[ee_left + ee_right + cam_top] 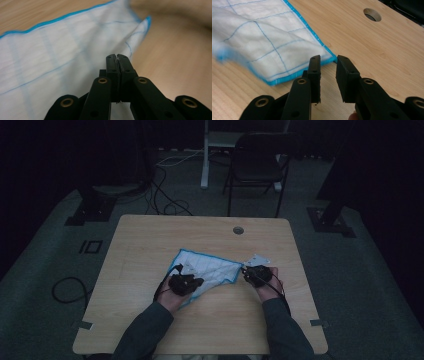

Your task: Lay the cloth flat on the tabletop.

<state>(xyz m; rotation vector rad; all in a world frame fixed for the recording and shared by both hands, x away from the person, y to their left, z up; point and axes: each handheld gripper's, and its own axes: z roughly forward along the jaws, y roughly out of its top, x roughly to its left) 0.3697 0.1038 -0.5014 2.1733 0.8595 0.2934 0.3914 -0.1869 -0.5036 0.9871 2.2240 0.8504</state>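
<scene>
Two tongs at work: one pair in each hand, both at a white cloth (207, 270) with blue grid lines and a bright blue hem, lying crumpled near the middle of the worktop (150, 235).
Left tongs (117, 57): pressed together on a fold of the cloth, a sliver of white fabric showing between the pads; the pinch likely serves to lift or drag that side so the cloth can be folded or spread.
Right tongs (328, 61): spread, nothing between them, the near hemmed corner of the cloth just ahead of the tips; probably lined up to take that corner as the second hold.
Cloth lie: partly doubled over itself, one edge raised off the wood.
Surface: pale wood-grain worktop with a round cable hole (372, 14) near its far edge.
Room: dim, grey carpet, a dark folding chair (257, 162) beyond the worktop, loose cables (165, 195) on the floor, black stand bases at both sides.
</scene>
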